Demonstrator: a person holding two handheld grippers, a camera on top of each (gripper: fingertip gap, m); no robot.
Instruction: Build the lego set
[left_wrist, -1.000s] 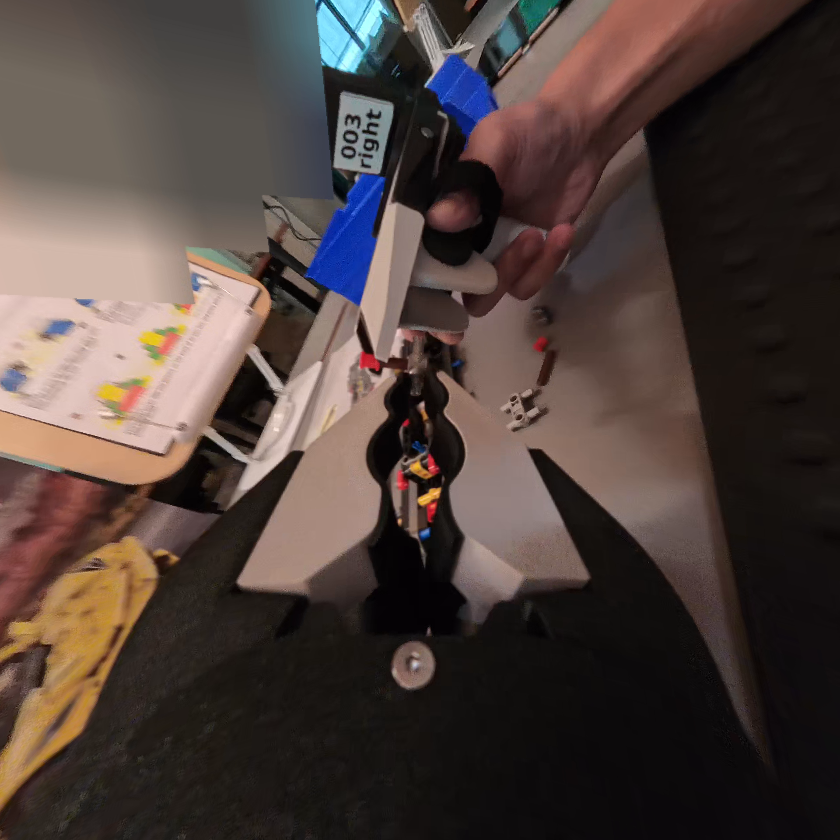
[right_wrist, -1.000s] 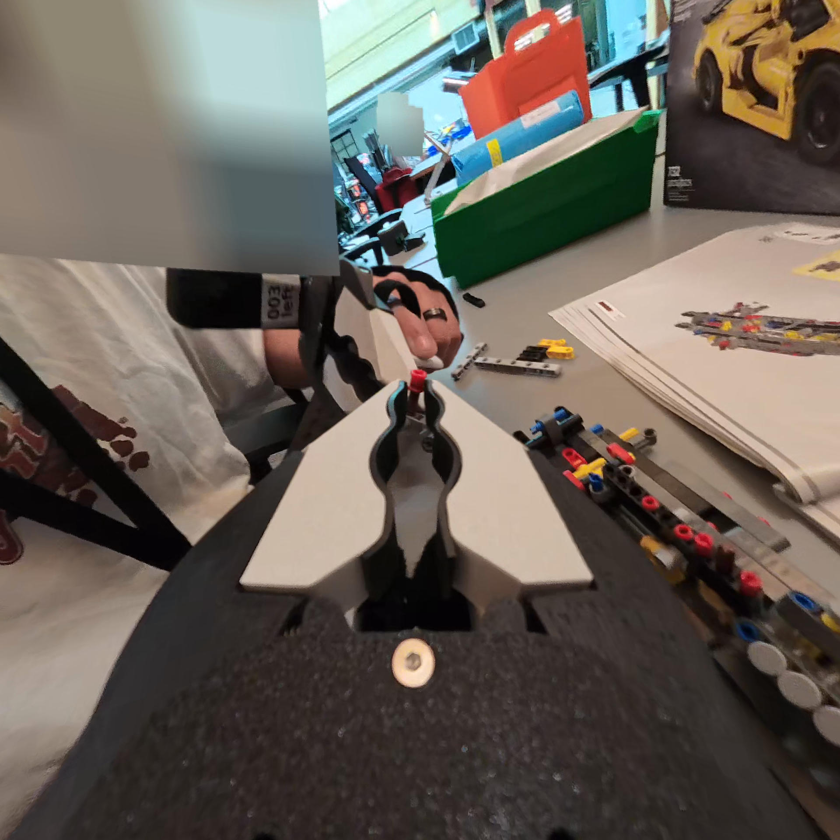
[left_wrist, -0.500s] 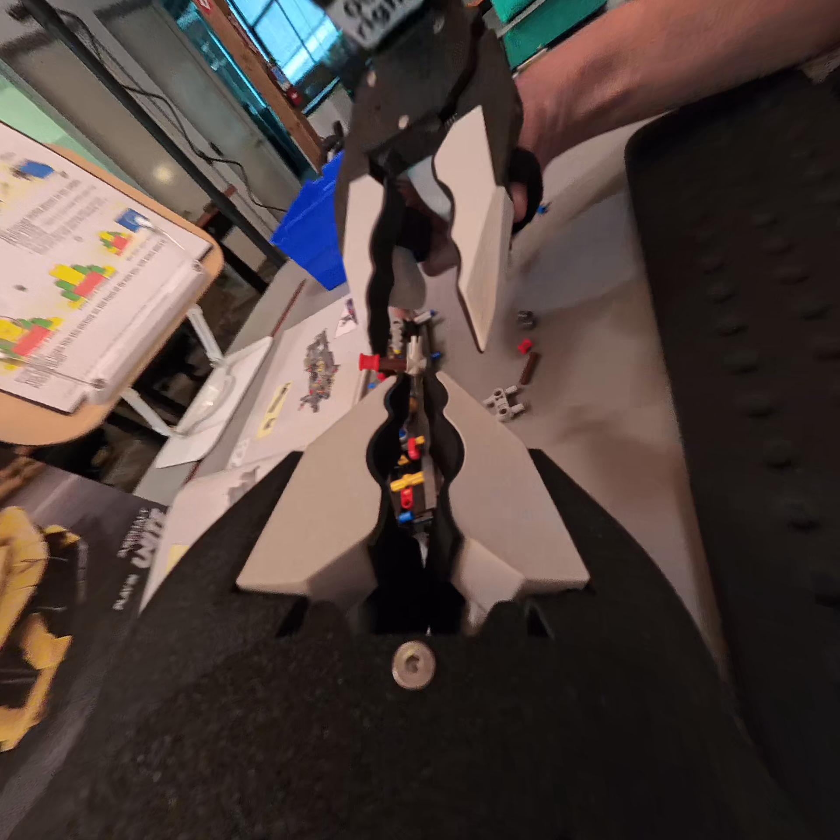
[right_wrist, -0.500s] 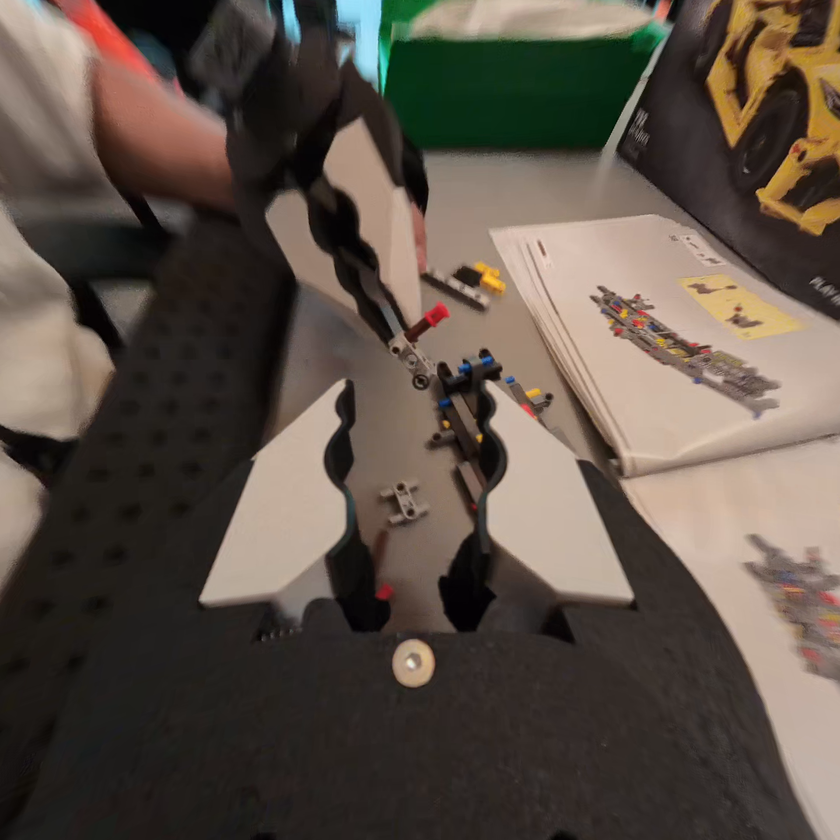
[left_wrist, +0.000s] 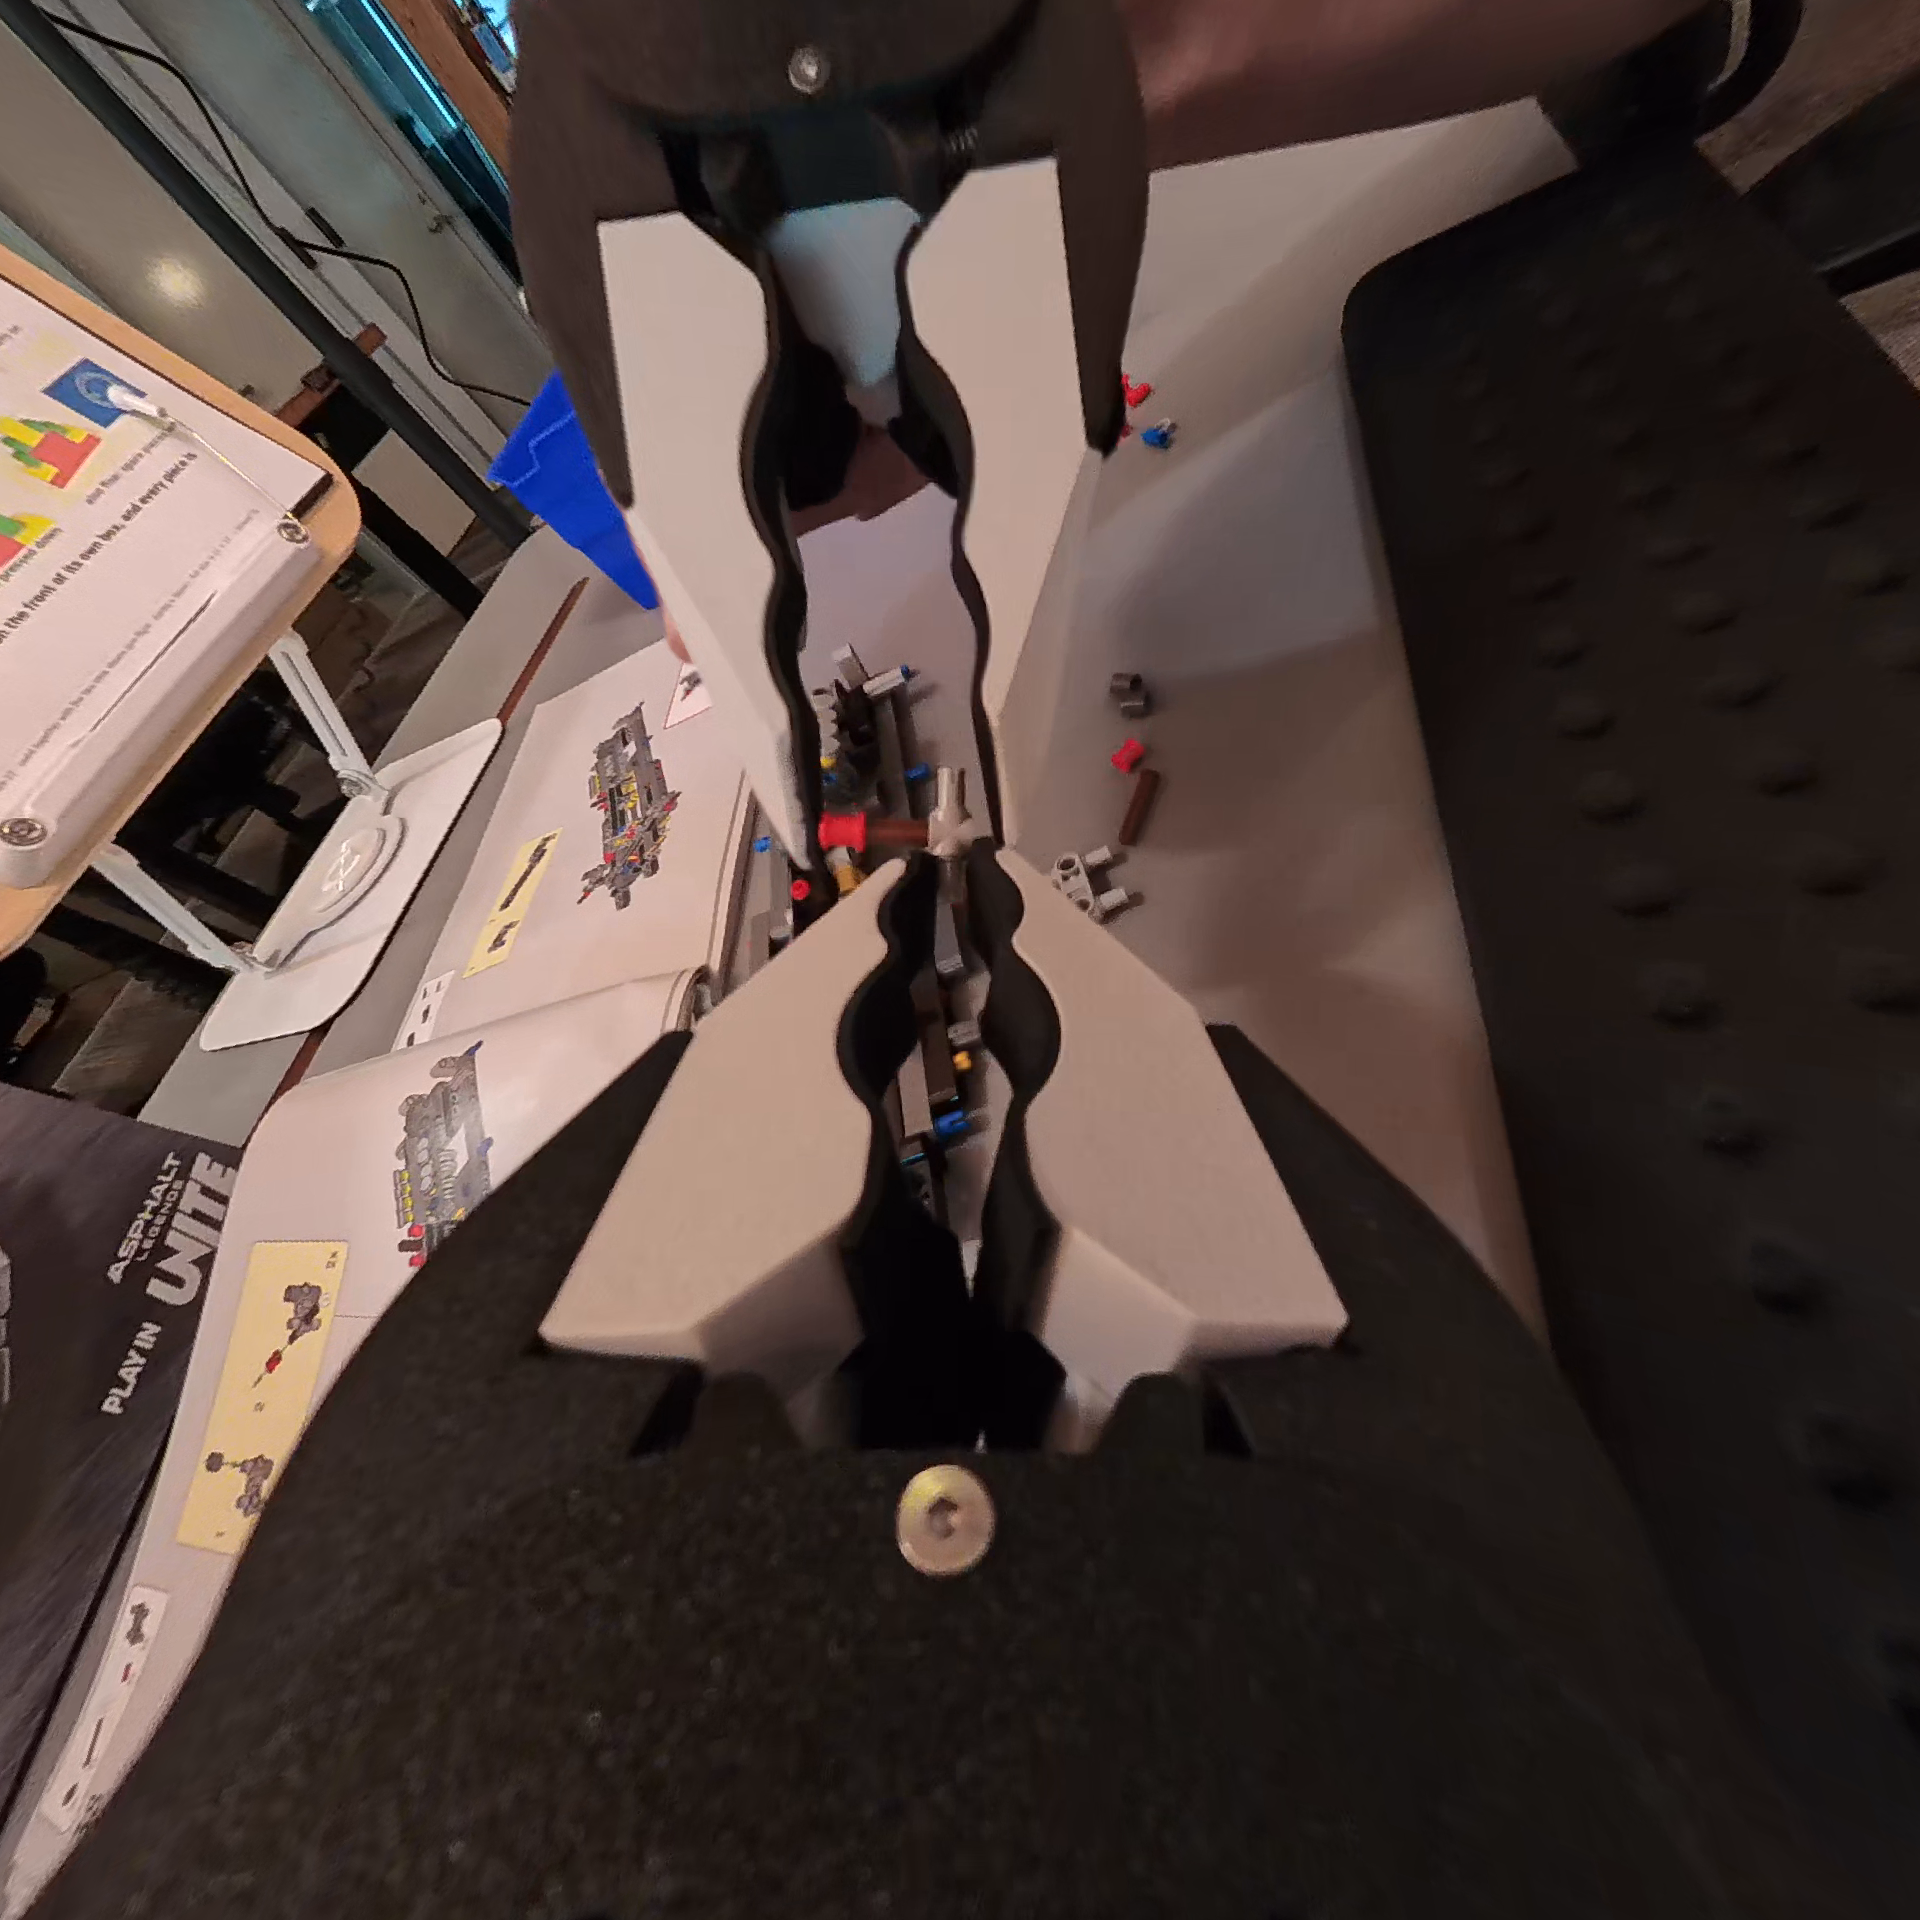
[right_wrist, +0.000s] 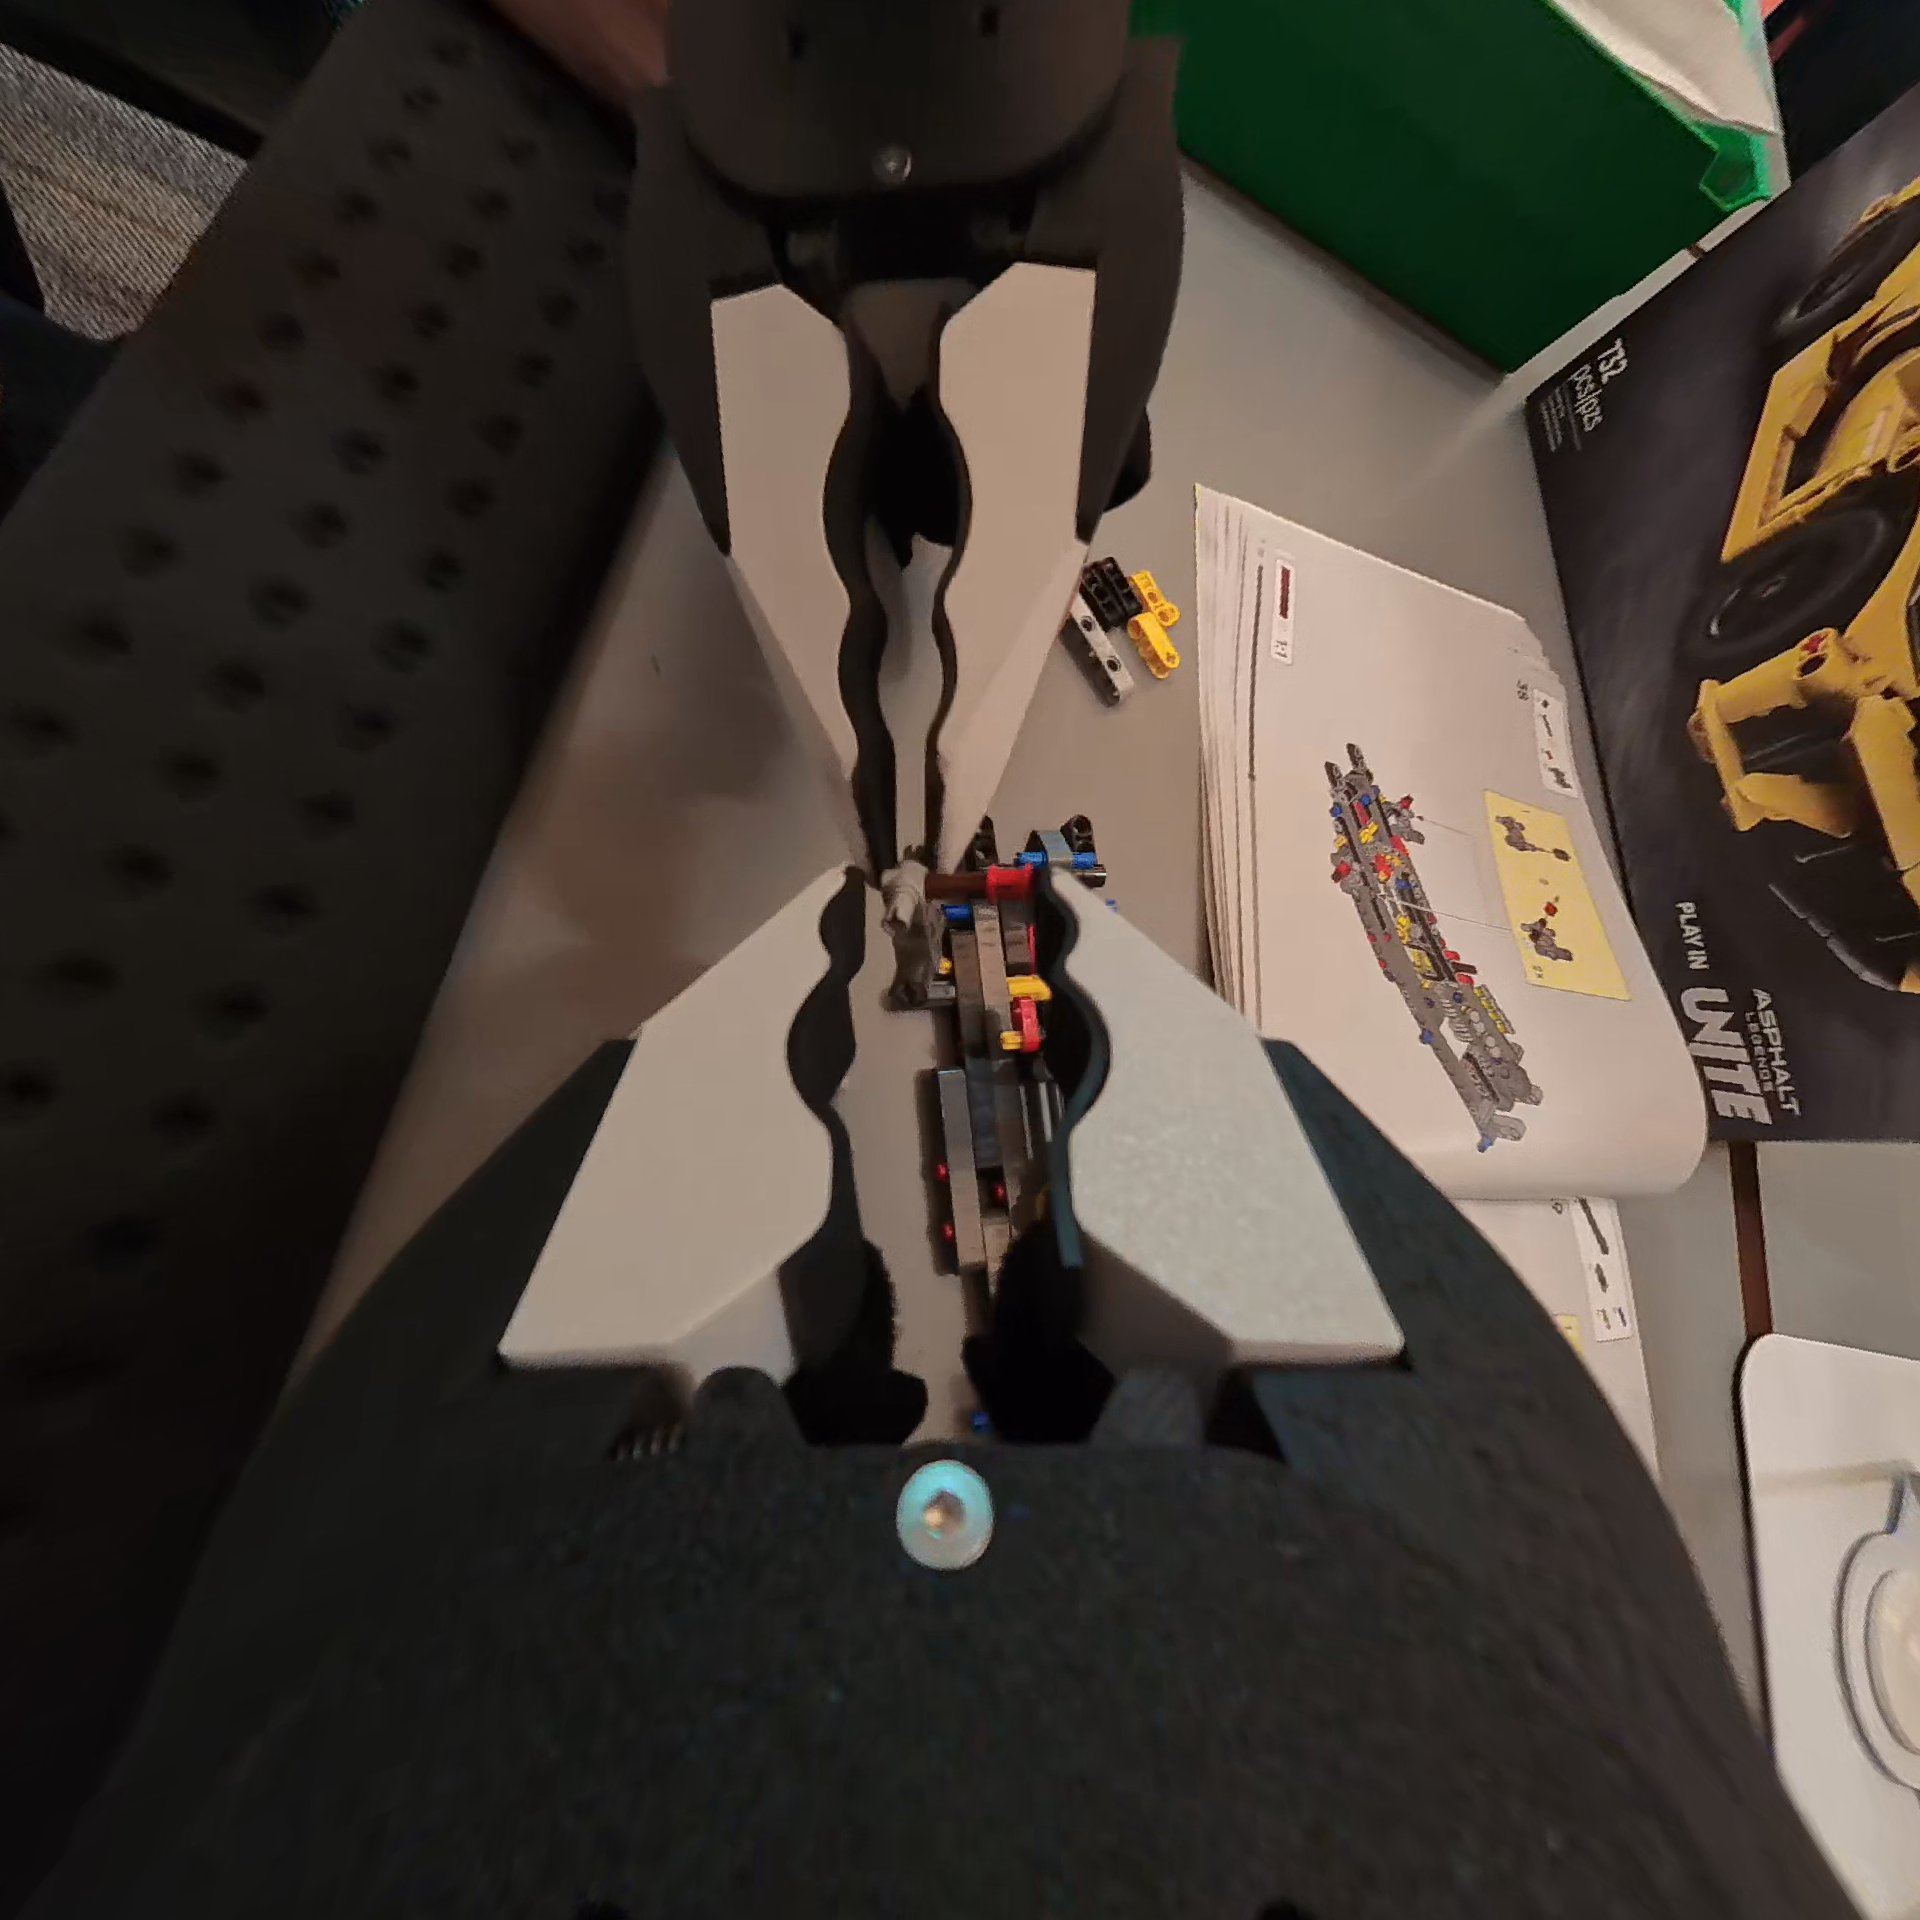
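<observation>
Grey connector (left_wrist: 948, 831) pinched in left fingers (left_wrist: 1023, 899), right fingers (right_wrist: 1081, 914) spread around red-tipped axle (right_wrist: 977, 884)

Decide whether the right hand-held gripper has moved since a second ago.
Yes. It was shut on the red-tipped axle away from the chassis; now it is open, directly over the chassis on the table.

Setting: shared workshop or lab space. Evidence: grey counter (right_wrist: 1299, 343) carrying open instruction booklet (right_wrist: 1403, 831), boxed-set lid with yellow car (right_wrist: 1766, 623), green storage bin (right_wrist: 1455, 156); blue bin (left_wrist: 571, 488), tablet-style stand with printed sheet (left_wrist: 156, 582), large windows behind.
</observation>
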